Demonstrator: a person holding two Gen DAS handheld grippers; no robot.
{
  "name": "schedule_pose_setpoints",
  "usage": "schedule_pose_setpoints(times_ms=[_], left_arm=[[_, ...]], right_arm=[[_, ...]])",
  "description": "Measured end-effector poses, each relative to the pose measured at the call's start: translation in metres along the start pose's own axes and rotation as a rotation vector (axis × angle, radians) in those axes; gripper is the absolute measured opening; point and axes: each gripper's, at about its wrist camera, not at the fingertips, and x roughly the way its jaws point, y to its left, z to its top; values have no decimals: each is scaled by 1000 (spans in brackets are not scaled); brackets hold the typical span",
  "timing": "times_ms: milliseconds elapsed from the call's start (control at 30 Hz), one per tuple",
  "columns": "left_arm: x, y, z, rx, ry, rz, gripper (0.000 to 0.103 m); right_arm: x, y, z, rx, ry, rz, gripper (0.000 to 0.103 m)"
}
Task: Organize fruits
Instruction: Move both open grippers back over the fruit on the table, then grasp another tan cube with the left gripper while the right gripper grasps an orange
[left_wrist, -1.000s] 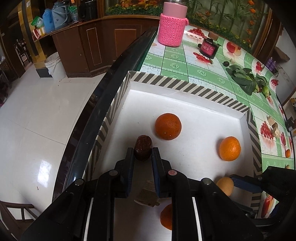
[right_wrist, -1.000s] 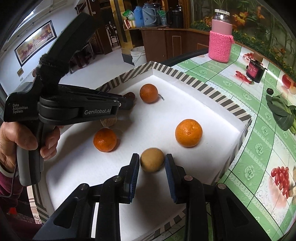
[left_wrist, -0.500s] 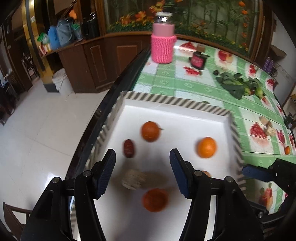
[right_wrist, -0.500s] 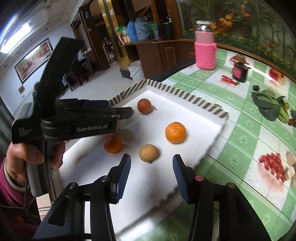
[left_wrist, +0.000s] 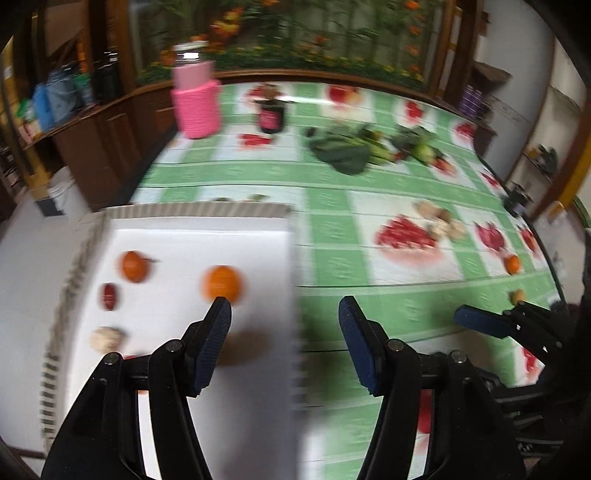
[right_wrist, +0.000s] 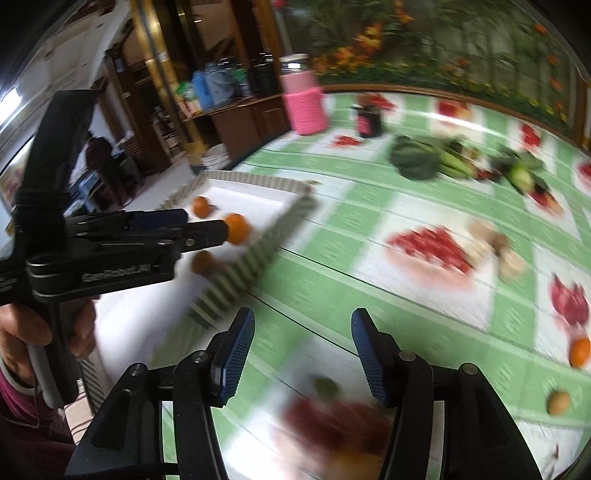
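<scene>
Both sets of jaws wide open, nothing held: left gripper (left_wrist: 285, 308), right gripper (right_wrist: 303, 320). White foam tray with striped rim (left_wrist: 177, 211) holds several fruits: two oranges (left_wrist: 221, 282), a dark red date-like fruit (left_wrist: 109, 296), a pale lumpy one (left_wrist: 106, 339). Still loose on the green checked tabletop (right_wrist: 332, 280): small orange fruit (right_wrist: 579, 352) and tan round fruit (right_wrist: 558, 402). Looks mostly done; those two remain.

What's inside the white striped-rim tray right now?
In the white tray with striped rim: two oranges, a dark red fruit and a pale tan fruit. The open left tool covers the tray's near part, so more fruit may lie hidden there.
</scene>
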Motion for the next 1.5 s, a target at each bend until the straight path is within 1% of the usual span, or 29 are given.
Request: schedule_pose_setpoints(times_ms=[100,300,400,533,600,733,867,1000,1067,1100,1133,1267,1300,1333,1400,1433,1500], left_arm=[[11,-35,2,45,33,-57,62],[31,-84,7,97,66,-124,62],[46,-106,14,114,95,-153,62],[57,-132,22,143,97,-179,62],[61,-141,27,151,91,-188,62],[73,-150,37,166,87,-173,62],[87,-154,46,181,88,-162,62],[99,-159,51,205,95,-147,62],[106,-159,53,209,108,-137,62],[109,-159,54,208,114,-137,62],[112,-159,56,203,120,-137,62],[120,-158,63,199,119,-143,62],[121,-160,64,208,115,-144,56],[122,-161,65,218,106,-137,37],[125,-164,65,238,104,-123,18],[125,-164,65,246,91,-112,15],[125,-161,65,242,92,-124,15]], right_arm=[[-15,-34,-15,49,-3,-68,57],[-56,-113,-40,177,-24,-190,57],[-72,-144,-44,221,-42,-244,58],[-81,-177,-40,263,-66,-282,61],[-80,-190,-39,264,-61,-299,61],[-69,-206,-39,263,-32,-313,62],[-58,-213,-38,259,-21,-296,62],[-49,-216,-33,236,-6,-303,60],[-41,-215,-33,207,30,-313,43],[-40,-214,-33,193,24,-327,37],[-39,-213,-32,186,24,-326,32],[-39,-216,-31,200,9,-310,32],[-39,-216,-31,201,9,-308,32],[-39,-216,-31,205,7,-305,32],[-40,-217,-30,208,6,-299,32],[-41,-216,-31,208,5,-297,31],[-44,-213,-31,205,1,-295,31]])
